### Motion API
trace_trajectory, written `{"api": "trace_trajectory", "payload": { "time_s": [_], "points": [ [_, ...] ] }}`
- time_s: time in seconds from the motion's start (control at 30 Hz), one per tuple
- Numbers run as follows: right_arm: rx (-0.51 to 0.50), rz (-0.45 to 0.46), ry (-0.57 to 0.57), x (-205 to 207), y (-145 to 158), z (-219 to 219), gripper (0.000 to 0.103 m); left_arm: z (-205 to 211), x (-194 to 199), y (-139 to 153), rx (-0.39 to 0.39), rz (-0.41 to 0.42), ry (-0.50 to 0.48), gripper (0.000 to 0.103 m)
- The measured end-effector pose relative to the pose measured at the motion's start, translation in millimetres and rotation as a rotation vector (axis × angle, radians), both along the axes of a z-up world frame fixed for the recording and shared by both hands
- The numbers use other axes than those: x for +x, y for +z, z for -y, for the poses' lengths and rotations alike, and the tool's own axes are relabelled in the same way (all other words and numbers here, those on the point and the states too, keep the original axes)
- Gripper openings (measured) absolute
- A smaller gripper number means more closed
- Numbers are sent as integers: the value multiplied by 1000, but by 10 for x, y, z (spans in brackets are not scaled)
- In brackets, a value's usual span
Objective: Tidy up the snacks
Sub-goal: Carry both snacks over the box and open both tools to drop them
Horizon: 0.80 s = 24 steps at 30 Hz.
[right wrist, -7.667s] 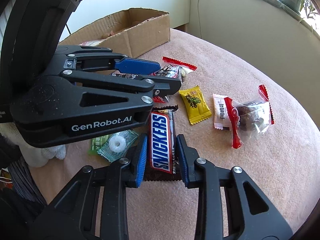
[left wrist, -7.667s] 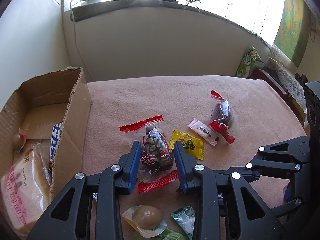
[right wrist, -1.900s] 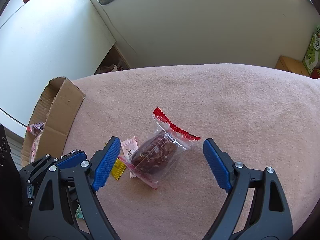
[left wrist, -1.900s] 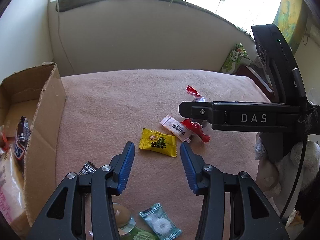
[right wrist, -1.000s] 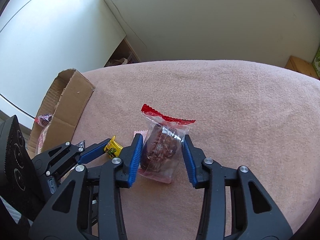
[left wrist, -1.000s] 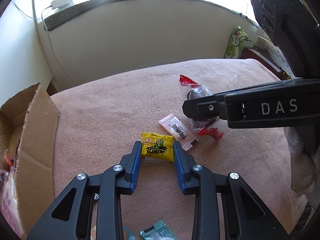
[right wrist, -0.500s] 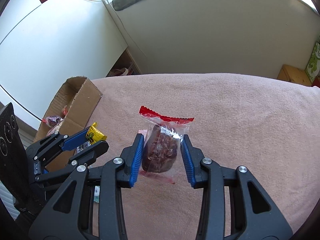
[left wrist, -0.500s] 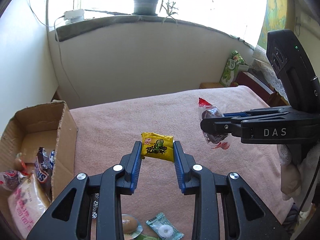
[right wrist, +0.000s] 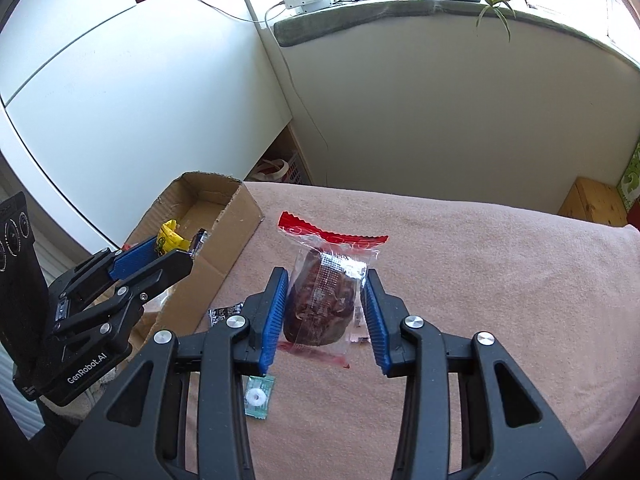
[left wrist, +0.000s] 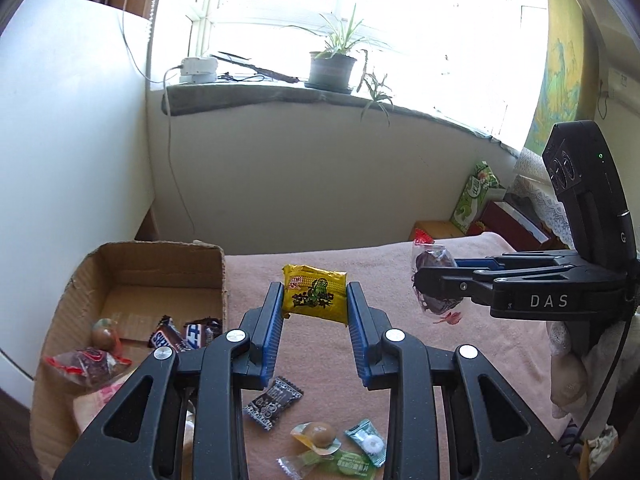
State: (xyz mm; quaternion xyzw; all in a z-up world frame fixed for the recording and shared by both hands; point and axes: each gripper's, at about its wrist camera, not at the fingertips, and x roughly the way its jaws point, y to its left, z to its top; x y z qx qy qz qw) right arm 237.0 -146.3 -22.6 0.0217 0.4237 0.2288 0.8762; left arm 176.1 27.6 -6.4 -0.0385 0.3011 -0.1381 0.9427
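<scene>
My left gripper (left wrist: 315, 300) is shut on a yellow snack packet (left wrist: 314, 294) and holds it in the air just right of the cardboard box (left wrist: 60, 308). The box holds Snickers bars (left wrist: 166, 338) and a red-edged clear packet (left wrist: 86, 364). My right gripper (right wrist: 325, 300) is shut on a clear packet with red ends and a dark brown snack (right wrist: 322, 300), lifted above the pink blanket (right wrist: 500, 280). That packet also shows in the left wrist view (left wrist: 434, 280), and the yellow packet in the right wrist view (right wrist: 170, 238) over the box (right wrist: 224, 216).
On the blanket near its front lie a black candy (left wrist: 274, 402), a round brown sweet (left wrist: 318, 434), a green mint packet (left wrist: 366, 442) and a green wrapper (left wrist: 340, 462). A small white packet (right wrist: 358, 334) lies under my right gripper. A wall and windowsill stand behind.
Both grippers have risen with their packets and moved left toward the box. The box interior now shows more fully in the left wrist view.
</scene>
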Motion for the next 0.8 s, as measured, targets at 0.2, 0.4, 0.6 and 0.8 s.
{"api": "trace_trajectory", "payload": {
  "time_s": [0.2,0.4,0.6,0.8],
  "points": [
    [1,15,45,16,36,-341,39,-279,-35,20,-16,16,53,29],
    [2,16,88,65,42,-670,39,-518,-71,25,-23,29,99,29],
    [4,18,126,114,59,-965,39,-761,-86,10,-30,32,146,29],
    [-1,18,153,145,69,-1198,39,-910,-97,3,-23,38,186,29]
  ]
}}
